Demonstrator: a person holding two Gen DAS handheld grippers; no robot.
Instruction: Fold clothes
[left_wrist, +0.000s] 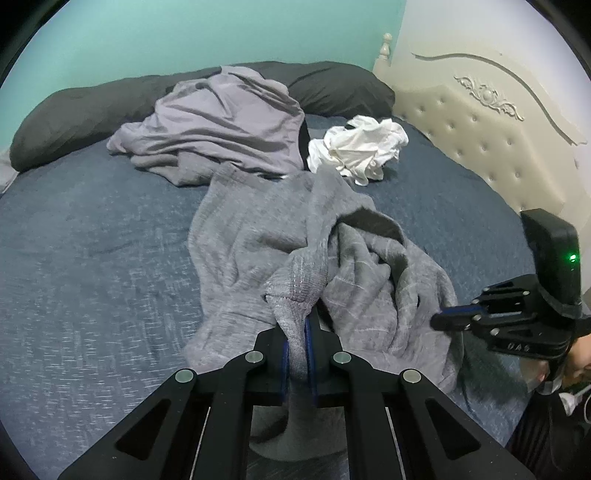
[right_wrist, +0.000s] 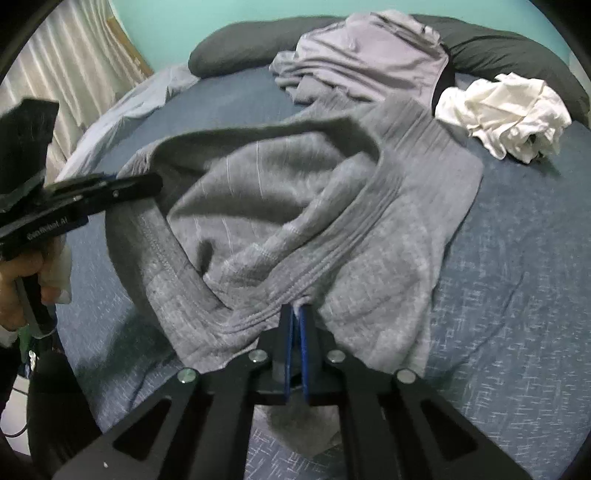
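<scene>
The grey sweatpants (left_wrist: 258, 236) lie crumpled on the blue bed (left_wrist: 92, 240), in front of a lilac garment (left_wrist: 221, 125) and a white garment (left_wrist: 360, 147) (both near the dark pillow (left_wrist: 74, 110)). The left gripper (left_wrist: 297, 332) has its fingers pinching a fold of the ribbed waistband. The right gripper (right_wrist: 297, 325) has its fingers pressed together on the waistband edge, the cloth pinched between them

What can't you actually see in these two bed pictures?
- Left wrist view: the fabric under the left gripper hides how the grey sweatpants end.
- Right wrist view: the right gripper covers the hem.
- Both views: the white garment is too crumpled to identify.
</scene>
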